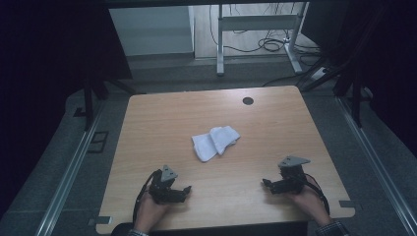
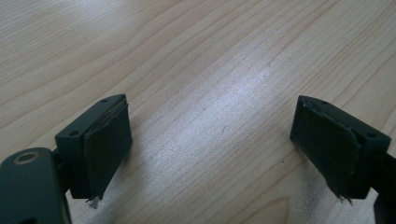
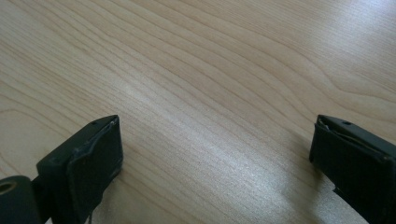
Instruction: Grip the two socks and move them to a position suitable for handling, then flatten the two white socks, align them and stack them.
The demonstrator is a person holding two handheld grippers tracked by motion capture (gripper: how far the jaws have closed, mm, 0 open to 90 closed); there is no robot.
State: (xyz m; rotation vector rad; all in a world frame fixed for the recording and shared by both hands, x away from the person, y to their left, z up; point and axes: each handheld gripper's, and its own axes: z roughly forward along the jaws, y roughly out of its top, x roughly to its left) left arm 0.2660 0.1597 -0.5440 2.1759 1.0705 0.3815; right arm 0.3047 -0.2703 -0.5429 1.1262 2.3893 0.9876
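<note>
Pale wooden table (image 1: 275,142) with a round cable hole carries a crumpled white cloth (image 1: 215,141) near its middle. Well apart from it, near the front edge, the left gripper (image 1: 186,190) and right gripper (image 1: 266,183) rest in the person's hands, both with jaws spread wide and nothing between them.

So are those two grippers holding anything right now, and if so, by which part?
Nothing is held. Both the left gripper and right gripper have open jaws over bare table; the white cloth lies untouched between them, farther up.
</note>
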